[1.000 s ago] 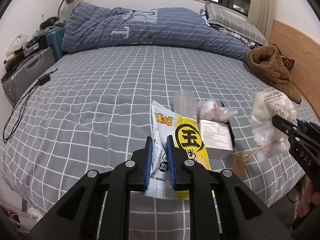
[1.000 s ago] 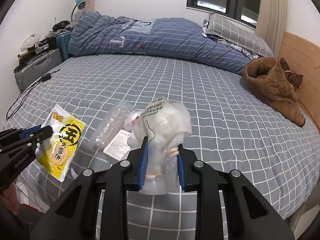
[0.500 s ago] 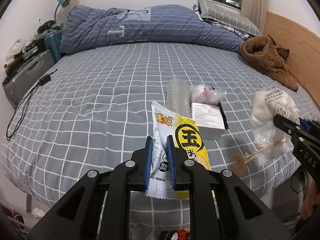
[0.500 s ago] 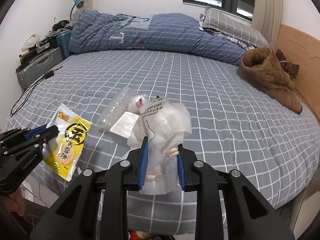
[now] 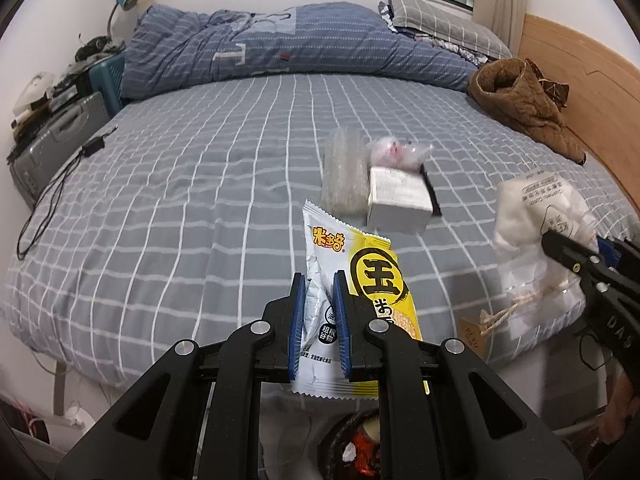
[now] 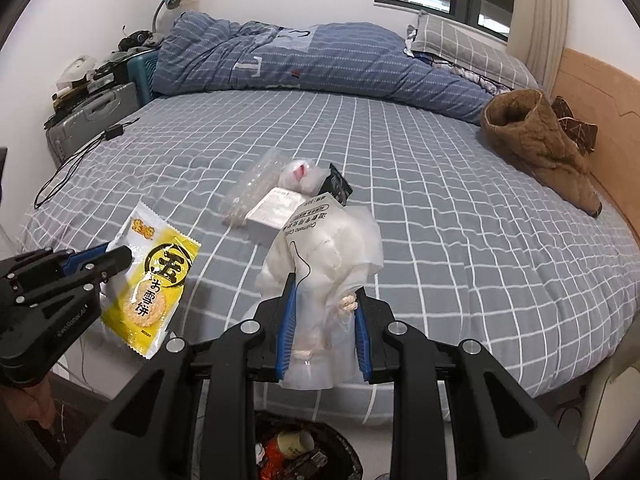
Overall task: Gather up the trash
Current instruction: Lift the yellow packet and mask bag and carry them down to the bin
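Observation:
My left gripper (image 5: 318, 280) is shut on a yellow and white snack wrapper (image 5: 372, 276), held over the bed's near edge; the wrapper also shows in the right wrist view (image 6: 154, 276). My right gripper (image 6: 325, 284) is shut on a crumpled clear plastic bag (image 6: 326, 248), which also shows in the left wrist view (image 5: 536, 236). More trash lies on the bed: a clear plastic tray (image 5: 344, 174), a white box (image 5: 400, 200), a small crumpled bag (image 5: 396, 152). A trash bin (image 6: 300, 452) with litter sits below both grippers, by the bed's edge.
The grey checked bed sheet (image 5: 200, 184) fills the view. A blue duvet (image 5: 300, 40) is at the far side, a brown jacket (image 5: 524, 108) at the right by the wooden headboard. A grey suitcase (image 5: 56, 140) and a cable (image 5: 56, 192) are at the left.
Both grippers have drawn back from the bed with their trash still held. The bed's near edge and the trash bin below have come into view.

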Motion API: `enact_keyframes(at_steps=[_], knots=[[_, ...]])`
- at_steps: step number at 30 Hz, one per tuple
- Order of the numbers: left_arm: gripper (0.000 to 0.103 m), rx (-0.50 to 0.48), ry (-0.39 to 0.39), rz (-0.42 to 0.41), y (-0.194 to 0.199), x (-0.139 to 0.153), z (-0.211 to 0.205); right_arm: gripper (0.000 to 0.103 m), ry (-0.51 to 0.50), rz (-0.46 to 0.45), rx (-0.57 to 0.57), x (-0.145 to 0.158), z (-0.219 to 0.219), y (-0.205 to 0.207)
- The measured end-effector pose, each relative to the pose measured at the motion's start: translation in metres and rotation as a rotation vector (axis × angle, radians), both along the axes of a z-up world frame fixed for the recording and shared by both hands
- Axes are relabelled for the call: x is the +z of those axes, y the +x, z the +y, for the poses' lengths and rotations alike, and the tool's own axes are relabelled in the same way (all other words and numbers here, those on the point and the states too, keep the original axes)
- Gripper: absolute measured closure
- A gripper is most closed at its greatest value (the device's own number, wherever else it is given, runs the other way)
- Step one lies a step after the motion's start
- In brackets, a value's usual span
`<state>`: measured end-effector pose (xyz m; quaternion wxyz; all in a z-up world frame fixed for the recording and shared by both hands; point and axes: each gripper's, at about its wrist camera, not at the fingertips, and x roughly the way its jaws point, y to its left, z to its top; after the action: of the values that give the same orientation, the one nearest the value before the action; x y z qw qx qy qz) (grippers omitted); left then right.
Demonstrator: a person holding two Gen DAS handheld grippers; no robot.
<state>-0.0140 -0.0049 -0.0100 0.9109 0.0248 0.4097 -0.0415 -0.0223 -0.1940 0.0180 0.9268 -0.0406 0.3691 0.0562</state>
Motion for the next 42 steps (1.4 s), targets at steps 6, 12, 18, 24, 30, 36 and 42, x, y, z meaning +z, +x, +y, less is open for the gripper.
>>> enact_keyframes(at_steps=[6,12,18,24,30,36,42], knots=[[0.089,0.018,-0.007,0.004,-0.023,-0.001,0.012,0.079,-0.002,0.011,0.031,-0.004,0.013,-0.024],[0.089,0.029,-0.018,0.016,-0.042,-0.006,0.020,0.079,-0.007,0.019,0.046,-0.007,0.022,-0.043],[0.089,0.033,-0.029,0.029,-0.056,-0.010,0.021,0.079,-0.011,0.036,0.049,-0.014,0.023,-0.056],[0.089,0.047,-0.038,0.048,-0.072,-0.018,0.023,0.079,0.003,0.056,0.042,-0.020,0.022,-0.069],[0.089,0.056,-0.040,0.049,-0.088,-0.018,0.022,0.079,0.008,0.074,0.042,-0.027,0.022,-0.086],[0.089,0.051,-0.036,0.043,-0.102,-0.011,0.020,0.079,0.024,0.089,0.025,-0.029,0.016,-0.103],[0.089,0.053,-0.057,0.058,-0.115,-0.007,0.019,0.079,0.039,0.092,0.017,-0.025,0.015,-0.117]])
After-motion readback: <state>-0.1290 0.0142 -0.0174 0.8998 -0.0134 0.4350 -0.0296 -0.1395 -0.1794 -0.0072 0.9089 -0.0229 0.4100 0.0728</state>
